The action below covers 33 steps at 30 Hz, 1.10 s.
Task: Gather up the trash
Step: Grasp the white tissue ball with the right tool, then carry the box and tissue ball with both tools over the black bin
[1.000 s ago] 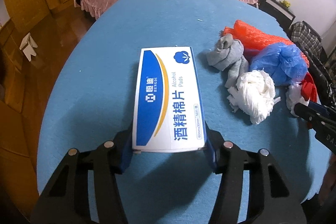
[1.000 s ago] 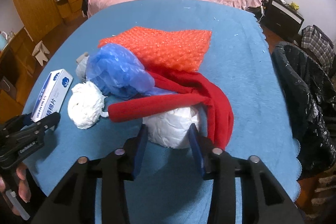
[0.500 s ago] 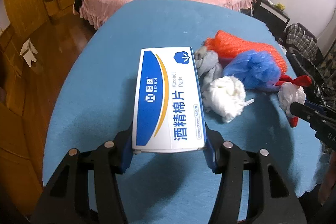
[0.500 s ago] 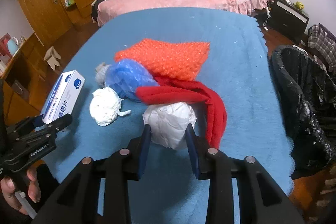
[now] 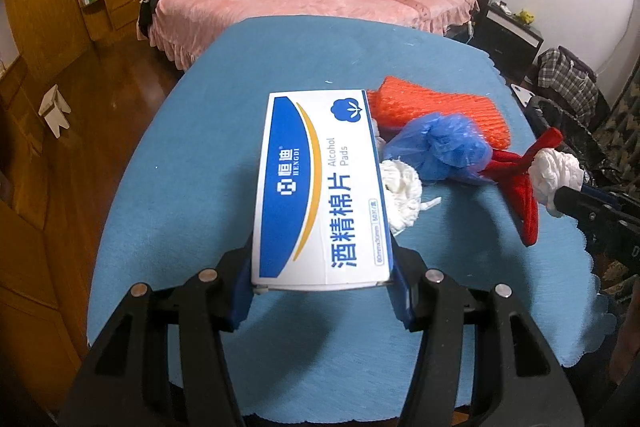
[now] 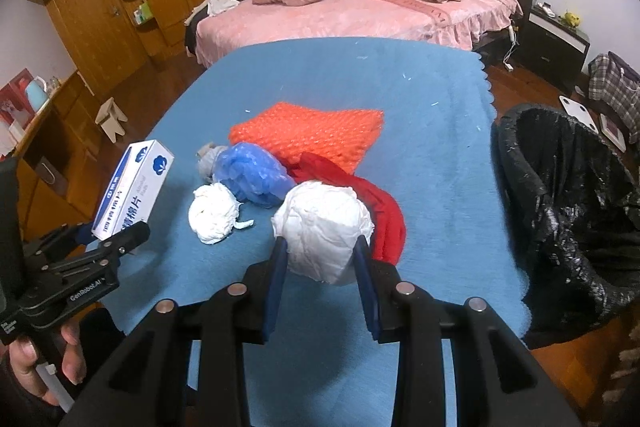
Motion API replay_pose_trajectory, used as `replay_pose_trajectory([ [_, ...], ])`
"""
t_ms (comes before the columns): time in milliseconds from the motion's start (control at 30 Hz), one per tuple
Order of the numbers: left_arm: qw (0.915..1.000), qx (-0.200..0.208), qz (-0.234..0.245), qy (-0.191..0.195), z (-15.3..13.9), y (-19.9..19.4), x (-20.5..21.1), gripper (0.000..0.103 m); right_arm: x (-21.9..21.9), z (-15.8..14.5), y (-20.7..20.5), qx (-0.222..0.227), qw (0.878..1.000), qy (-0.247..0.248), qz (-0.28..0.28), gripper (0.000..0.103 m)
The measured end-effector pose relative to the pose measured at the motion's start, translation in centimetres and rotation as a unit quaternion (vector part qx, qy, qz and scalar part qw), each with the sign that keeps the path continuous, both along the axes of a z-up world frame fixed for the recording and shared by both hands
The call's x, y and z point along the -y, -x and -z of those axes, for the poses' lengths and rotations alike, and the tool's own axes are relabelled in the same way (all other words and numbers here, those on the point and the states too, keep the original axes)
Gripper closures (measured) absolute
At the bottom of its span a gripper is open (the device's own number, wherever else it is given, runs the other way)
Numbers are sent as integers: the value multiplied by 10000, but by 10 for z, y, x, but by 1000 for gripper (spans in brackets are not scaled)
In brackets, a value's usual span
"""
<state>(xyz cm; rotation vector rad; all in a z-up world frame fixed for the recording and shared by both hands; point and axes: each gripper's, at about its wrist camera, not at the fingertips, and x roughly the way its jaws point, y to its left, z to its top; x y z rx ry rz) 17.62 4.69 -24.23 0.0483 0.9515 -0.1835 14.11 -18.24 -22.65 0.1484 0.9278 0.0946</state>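
Dim warm indoor light, soft from overhead. Strong fisheye bending with black vignetted corners in both views. Faint shadows under the hand-held grippers on the blue table (image 5: 208, 155). Glossy highlights on the black trash bag (image 6: 568, 195). Focus mostly sharp; slight compression blockiness.

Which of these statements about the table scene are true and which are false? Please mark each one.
1. The left gripper holds the alcohol pads box. True.
2. The right gripper is empty. False: it is shut on a white paper ball.
3. The bin with the black bag stands at the table's right edge. True.
4. The orange bubble wrap is already in the bin. False: it lies on the blue tablecloth.
5. A blue plastic bag lies beside a second white paper wad. True.
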Motion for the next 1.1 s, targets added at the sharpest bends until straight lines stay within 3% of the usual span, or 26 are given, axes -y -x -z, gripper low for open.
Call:
replay_pose_trajectory([
  [467, 9998, 139, 142, 2, -23, 14, 30, 49, 19, -27, 13, 276, 9995, 149, 10, 69],
  [1100, 9994, 151, 285, -96, -42, 30, 107, 49, 87, -30, 27, 343, 9985, 272, 314, 69],
])
